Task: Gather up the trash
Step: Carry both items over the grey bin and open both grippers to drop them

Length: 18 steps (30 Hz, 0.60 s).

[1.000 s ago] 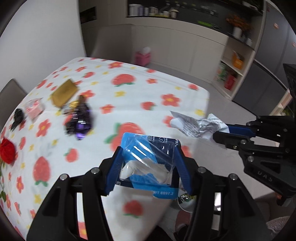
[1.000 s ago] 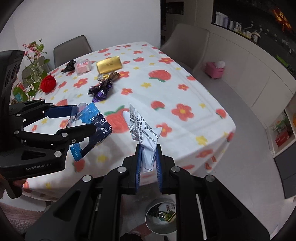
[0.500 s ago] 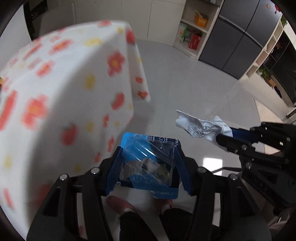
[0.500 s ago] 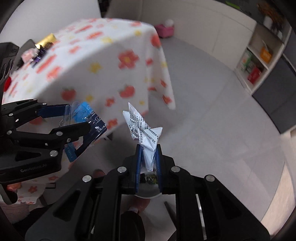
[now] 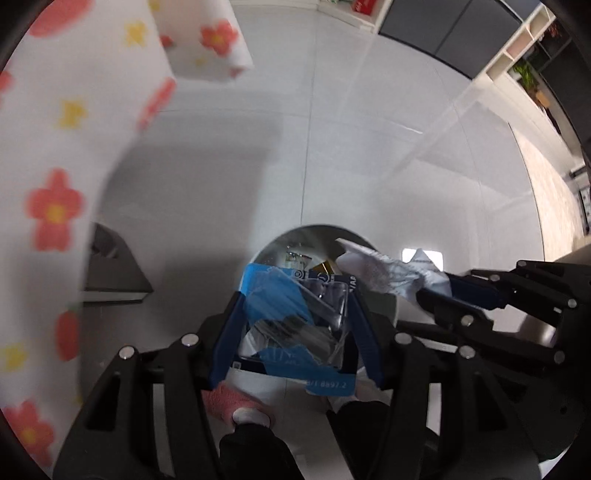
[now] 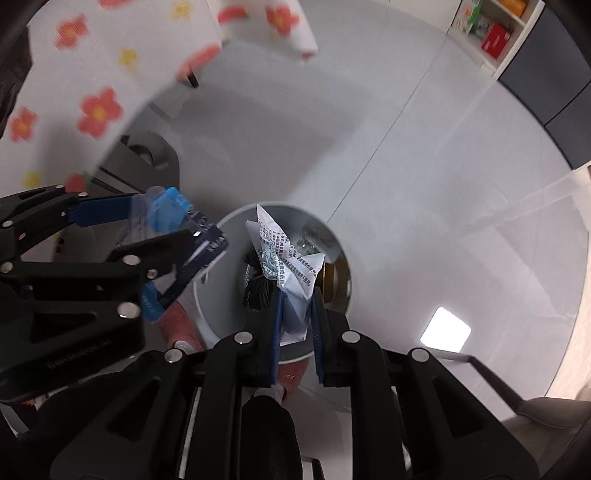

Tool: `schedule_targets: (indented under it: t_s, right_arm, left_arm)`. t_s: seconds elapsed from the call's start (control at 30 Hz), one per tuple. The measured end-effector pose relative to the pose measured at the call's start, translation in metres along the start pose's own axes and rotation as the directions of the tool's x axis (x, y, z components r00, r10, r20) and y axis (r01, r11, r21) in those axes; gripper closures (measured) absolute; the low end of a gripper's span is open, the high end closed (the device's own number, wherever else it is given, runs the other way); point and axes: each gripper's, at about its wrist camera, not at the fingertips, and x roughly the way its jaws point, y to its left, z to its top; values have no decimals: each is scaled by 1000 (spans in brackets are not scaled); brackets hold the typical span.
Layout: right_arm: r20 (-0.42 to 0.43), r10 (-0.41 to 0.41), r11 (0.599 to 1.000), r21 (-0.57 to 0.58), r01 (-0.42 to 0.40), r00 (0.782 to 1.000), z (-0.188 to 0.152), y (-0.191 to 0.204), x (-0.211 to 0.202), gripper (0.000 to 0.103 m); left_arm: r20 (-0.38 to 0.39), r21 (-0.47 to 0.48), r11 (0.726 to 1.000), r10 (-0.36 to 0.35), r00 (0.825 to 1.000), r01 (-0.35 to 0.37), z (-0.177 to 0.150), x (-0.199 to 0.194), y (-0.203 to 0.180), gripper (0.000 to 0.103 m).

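Both grippers point down over a round grey trash bin (image 6: 207, 295) that stands on the pale tiled floor (image 6: 424, 184).

Nearest the left wrist camera: the left gripper (image 5: 295, 332) is clamped on a blue-and-clear plastic blister package (image 5: 295, 317), its blue pads pressing the package's two side edges. The package sits square between the fingers, clear bubble toward the camera, a strip of printed blue card along its near edge. Below it, a pink fuzzy slipper (image 5: 231, 404) and a dark trouser leg of the person are in view.

Nearest the right wrist camera: the right gripper (image 6: 295, 321) pinches a crumpled white printed paper wrapper (image 6: 284, 262) by its lower end, jaws nearly together with only the paper between the pads. The wrapper stands up past the fingertips, directly over the bin mouth.

In the right view the left gripper and its package hang at the bin's left rim, partly over the opening. Inside the bin: a dark crinkled wrapper, a gold-coloured piece, other scraps too small to identify.

Farther off: the overhanging edge of a white tablecloth (image 5: 55, 147) printed with red and yellow flowers at upper left, blurred. Beyond that, dark cabinet fronts and open shelving (image 6: 491, 29) along the far wall.
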Motion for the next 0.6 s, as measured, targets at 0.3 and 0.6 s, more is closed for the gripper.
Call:
schedule_targets:
  t_s: [0.3, 0.6]
  right_arm:
    - [-29, -5, 1000, 25, 6, 1000, -10, -2, 37, 70]
    - [-1, -11, 1000, -9, 11, 1000, 4, 0, -13, 69]
  left_arm:
    - [-39, 27, 1000, 4, 999, -3, -4, 50, 8, 30]
    - [5, 39, 998, 48, 999, -48, -7, -24, 20, 30]
